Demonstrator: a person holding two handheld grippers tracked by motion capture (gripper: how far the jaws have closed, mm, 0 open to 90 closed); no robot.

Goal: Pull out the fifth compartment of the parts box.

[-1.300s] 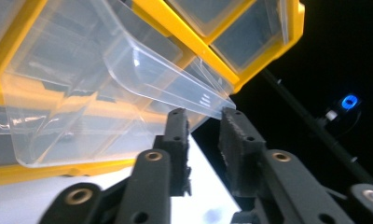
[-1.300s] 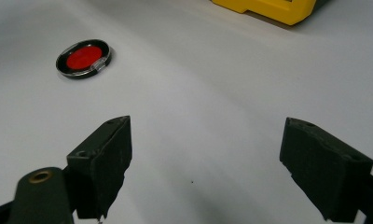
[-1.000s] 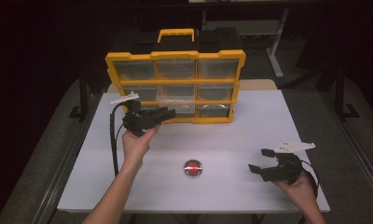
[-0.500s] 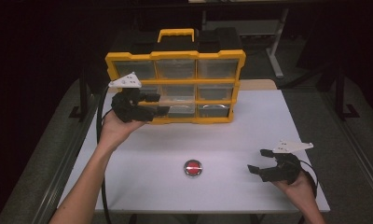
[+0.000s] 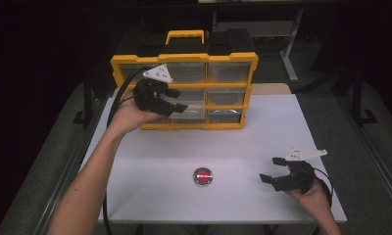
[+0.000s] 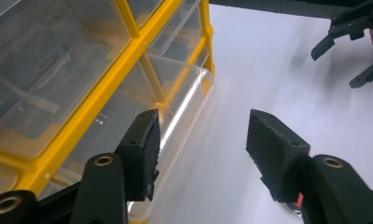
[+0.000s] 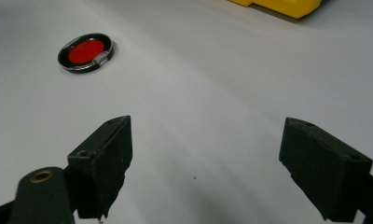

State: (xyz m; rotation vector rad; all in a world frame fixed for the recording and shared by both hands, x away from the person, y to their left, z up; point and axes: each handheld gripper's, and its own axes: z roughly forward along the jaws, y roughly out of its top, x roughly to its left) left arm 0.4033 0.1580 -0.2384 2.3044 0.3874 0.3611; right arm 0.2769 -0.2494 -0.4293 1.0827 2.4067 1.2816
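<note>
- The left hand-held gripper (image 5: pixel 177 100) is raised in front of the yellow drawer box (image 5: pixel 184 58) at the far side of the desk (image 5: pixel 262 127); its jaws have just been closing, stand partway apart and hold nothing; one pad (image 6: pixel 145 149) sits just beside a clear drawer (image 6: pixel 175 107) in the lower rows that stands out a little from the frame.
- The right hand-held gripper (image 5: pixel 273 169) rests low at the near right, jaws wide and empty, near the red disc (image 5: pixel 202 176) that lies on the desk at near centre.
- Risk: the box stands upright on its edge; a pull on a drawer with no hand to steady it could tip or drag it forward.
- Risk: the drawer fronts are smooth and clear; pads closing on the rim alone could slip off.
- Hard to tell: which drawer the left jaws aim at; the drawers' contents are blurred by reflections; the box's lower left corner is hidden behind the hand; the rear of the desk is dark.
</note>
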